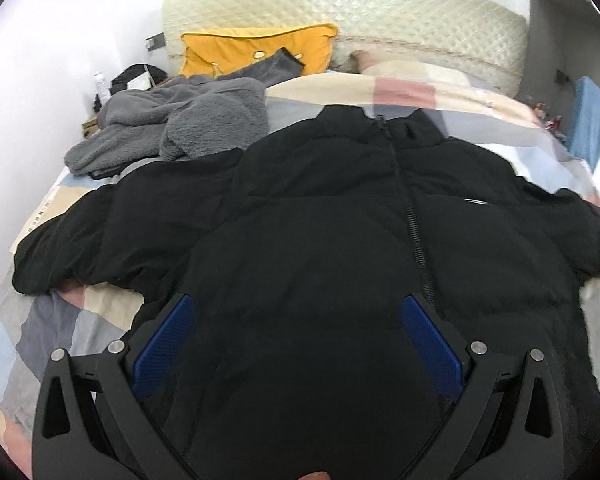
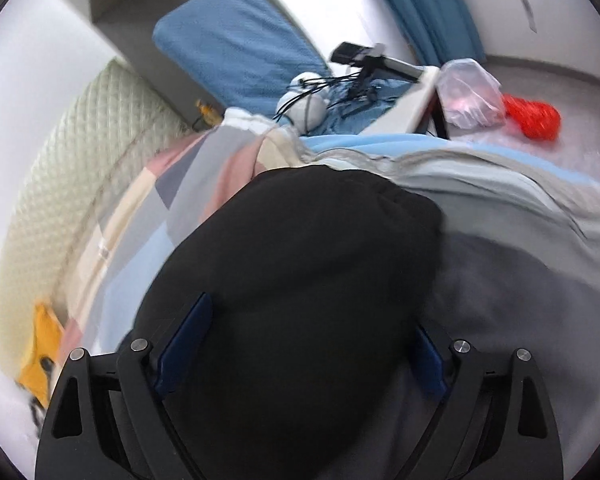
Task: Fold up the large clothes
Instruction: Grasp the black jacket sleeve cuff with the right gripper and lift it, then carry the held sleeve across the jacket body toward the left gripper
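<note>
- A black, puffy quilted jacket (image 1: 340,220) lies spread front-up across a bed, its zip closed down the middle and both sleeves stretched out to the sides.
- The bed is covered by a soft patchwork duvet (image 1: 32,320) of pale pink, grey, cream and blue blocks.
- The left gripper (image 1: 298,312) hangs over the jacket's lower body; its fingers (image 1: 164,344), lined with ribbed blue pads, stand wide apart and grip nothing.
- The right gripper (image 2: 312,332), seen in a blurred right wrist view, is above one rounded black sleeve end (image 2: 312,240) near the bed's edge; its fingers are spread wide, the cloth shows between them, and no pad presses on it.
- A fluffy grey fleece garment (image 1: 180,124) lies crumpled beside the jacket's left shoulder.
- A mustard-yellow cushion (image 1: 236,50) leans on the cream diamond-quilted headboard (image 1: 380,12).
- Beyond the bed, a clear crinkled plastic bag (image 2: 470,94) sits beside a bright red mesh bundle (image 2: 534,114); what the bag holds cannot be made out.
</note>
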